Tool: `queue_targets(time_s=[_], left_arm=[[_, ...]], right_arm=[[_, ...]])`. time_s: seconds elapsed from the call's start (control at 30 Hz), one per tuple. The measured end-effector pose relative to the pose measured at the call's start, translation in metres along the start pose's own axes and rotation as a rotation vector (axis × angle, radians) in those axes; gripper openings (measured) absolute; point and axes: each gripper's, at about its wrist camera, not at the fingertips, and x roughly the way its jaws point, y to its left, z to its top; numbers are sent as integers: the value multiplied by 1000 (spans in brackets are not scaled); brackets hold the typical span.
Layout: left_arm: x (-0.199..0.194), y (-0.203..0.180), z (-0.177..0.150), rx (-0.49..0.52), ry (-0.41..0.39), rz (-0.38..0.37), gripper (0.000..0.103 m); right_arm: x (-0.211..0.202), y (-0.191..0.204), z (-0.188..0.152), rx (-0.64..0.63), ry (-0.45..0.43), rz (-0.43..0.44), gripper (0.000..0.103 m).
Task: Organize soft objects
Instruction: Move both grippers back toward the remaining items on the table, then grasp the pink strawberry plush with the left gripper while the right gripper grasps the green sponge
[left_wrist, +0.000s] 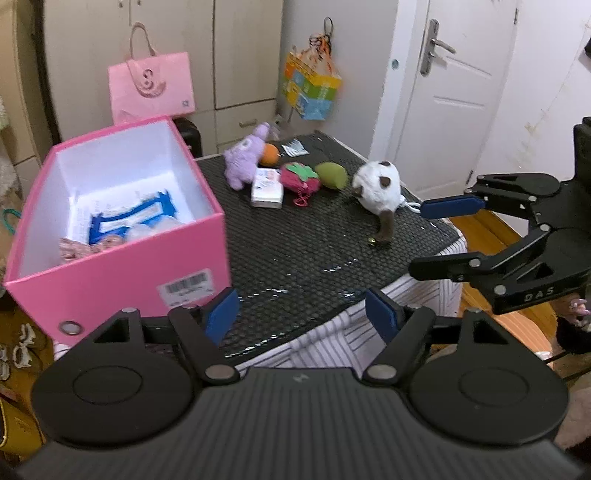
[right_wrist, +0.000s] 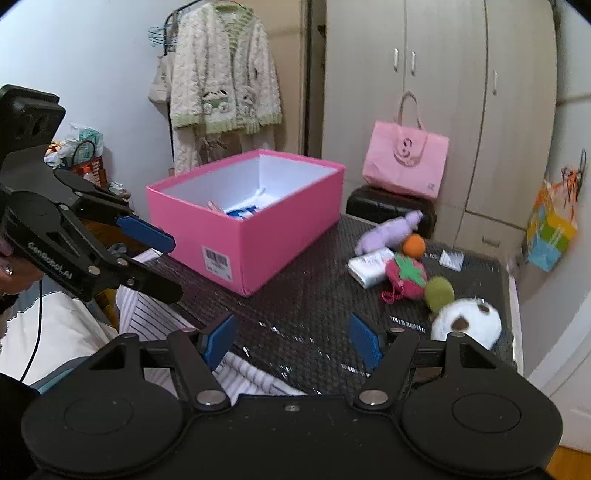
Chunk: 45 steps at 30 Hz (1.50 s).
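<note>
Along the far side of the desk (left_wrist: 295, 251), a loose row of soft toys: purple plush (left_wrist: 243, 160), orange ball (left_wrist: 271, 154) just behind it, red strawberry plush (left_wrist: 300, 179), green plush (left_wrist: 332, 175), white-and-brown plush (left_wrist: 378, 190) nearest the right edge. Among them a white tissue pack (left_wrist: 266, 188), touching the purple plush and the strawberry, and a small white packet (left_wrist: 295, 147) further back. Beyond the desk, a pink tote bag (right_wrist: 406, 162) on a black case (right_wrist: 388, 208), and a pale cardigan (right_wrist: 221, 81) hanging on the wall.

On the desk's left part, an open pink box (left_wrist: 122, 258), with blue-and-white packaging and a patterned fabric piece inside; contents otherwise hard to tell.

Left claw (left_wrist: 301, 315) wide open, empty, over the desk's near edge beside the box. Right claw (right_wrist: 291, 341) partly open, also empty, touching nothing, white-and-brown plush just to its right.
</note>
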Motion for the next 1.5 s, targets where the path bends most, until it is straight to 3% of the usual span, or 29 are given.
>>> queue_targets(time_s=[0.1, 0.2, 0.47, 0.73, 1.2, 1.33, 1.5], left_arm=[[12, -5, 4, -1, 7, -10, 79], [22, -11, 10, -4, 0, -12, 89], [51, -21, 30, -37, -93, -54, 88], [91, -35, 49, 80, -229, 61, 87], [188, -28, 89, 87, -138, 124, 82], [209, -32, 97, 109, -101, 107, 82], [235, -41, 97, 153, -92, 175, 73]], right_arm=[[4, -10, -8, 21, 9, 0, 73], [7, -21, -10, 27, 5, -18, 73], [24, -54, -14, 28, -52, -83, 73], [48, -98, -7, 52, -81, -145, 73], [94, -177, 21, 212, -5, -89, 72], [117, -193, 26, 238, 57, -48, 62], [140, -202, 25, 249, 123, 8, 52]])
